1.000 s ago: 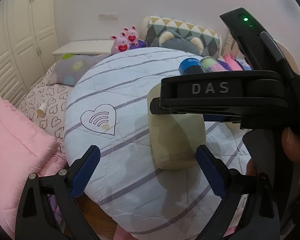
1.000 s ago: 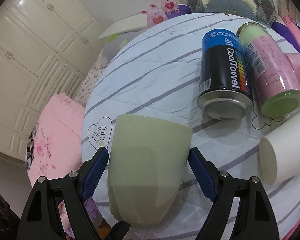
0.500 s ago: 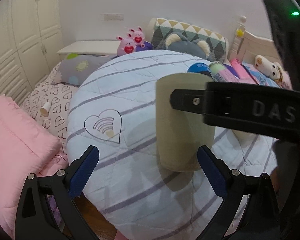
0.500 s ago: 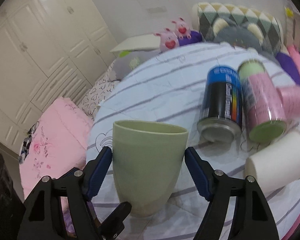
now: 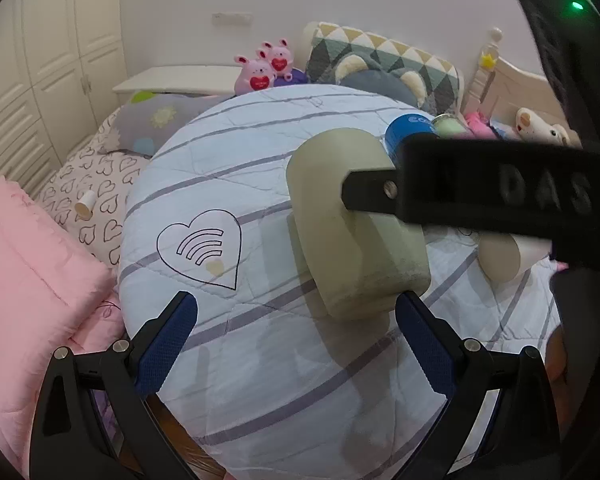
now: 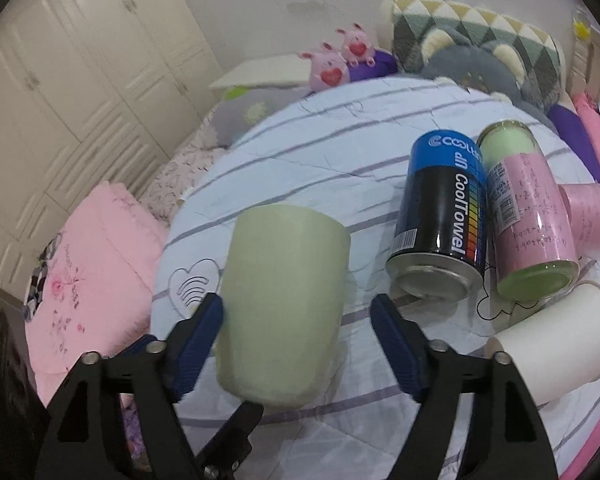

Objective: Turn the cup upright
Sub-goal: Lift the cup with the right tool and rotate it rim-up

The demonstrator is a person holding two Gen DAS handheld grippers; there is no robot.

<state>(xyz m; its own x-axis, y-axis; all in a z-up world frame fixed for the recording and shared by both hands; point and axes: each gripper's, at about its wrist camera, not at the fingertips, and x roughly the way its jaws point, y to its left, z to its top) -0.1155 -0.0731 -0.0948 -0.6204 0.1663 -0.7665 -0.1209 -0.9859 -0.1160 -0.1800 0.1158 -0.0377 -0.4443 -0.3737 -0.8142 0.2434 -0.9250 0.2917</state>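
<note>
A pale green cup stands on the round striped table, rim up, leaning a little. My right gripper is open around it: the left pad touches or nearly touches its wall, the right pad stands clear of it. In the left wrist view the cup sits past my left gripper, which is open and empty, with the right gripper's black body crossing in front of the cup.
A blue and black CoolTowel can, a pink-labelled green jar, a pink cup and a white paper cup lie right of the green cup. Pillows and plush toys lie behind; a pink quilt lies left.
The right gripper turned the cup from lying tilted to rim up, then opened its jaws off it. The left gripper stayed open and pulled back slightly.
</note>
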